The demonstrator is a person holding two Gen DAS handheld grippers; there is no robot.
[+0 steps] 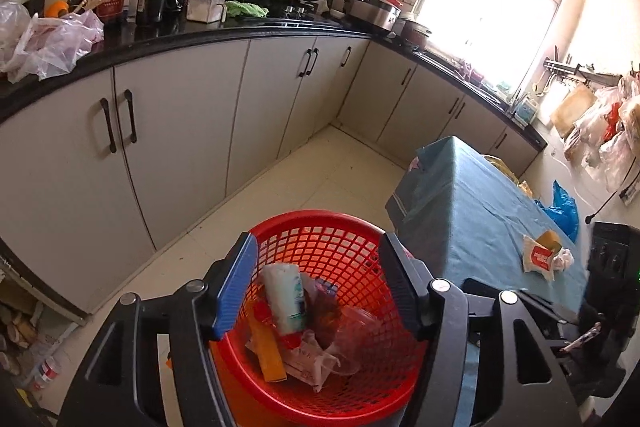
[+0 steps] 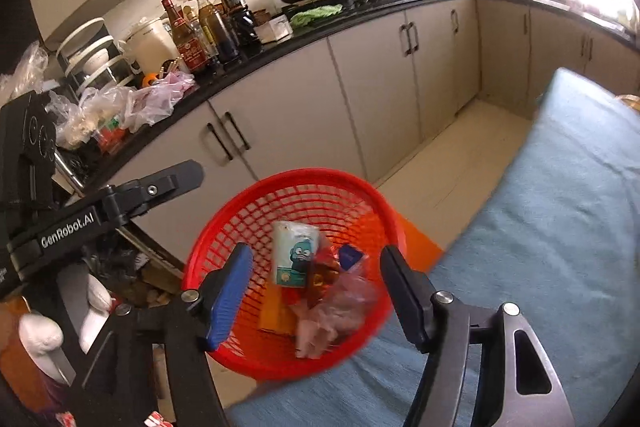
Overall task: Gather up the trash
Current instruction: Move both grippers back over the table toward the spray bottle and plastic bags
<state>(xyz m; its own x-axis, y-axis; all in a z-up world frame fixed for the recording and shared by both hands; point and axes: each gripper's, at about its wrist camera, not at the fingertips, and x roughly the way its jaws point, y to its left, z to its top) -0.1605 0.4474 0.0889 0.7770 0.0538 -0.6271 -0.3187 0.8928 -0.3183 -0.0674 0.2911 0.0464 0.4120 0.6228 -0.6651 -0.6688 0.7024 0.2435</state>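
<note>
Trash basket [image 1: 320,307] beside blue-clothed table [image 1: 480,207]

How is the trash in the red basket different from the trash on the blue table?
The white tissue pack already lies inside the red basket, piled among other wrappers; the red-and-white wrapper is still out on the blue tablecloth. The tissue pack looks smooth and whole, while the wrapper looks crumpled, with a yellow piece beside it. Both are trash, and neither is held.
</note>
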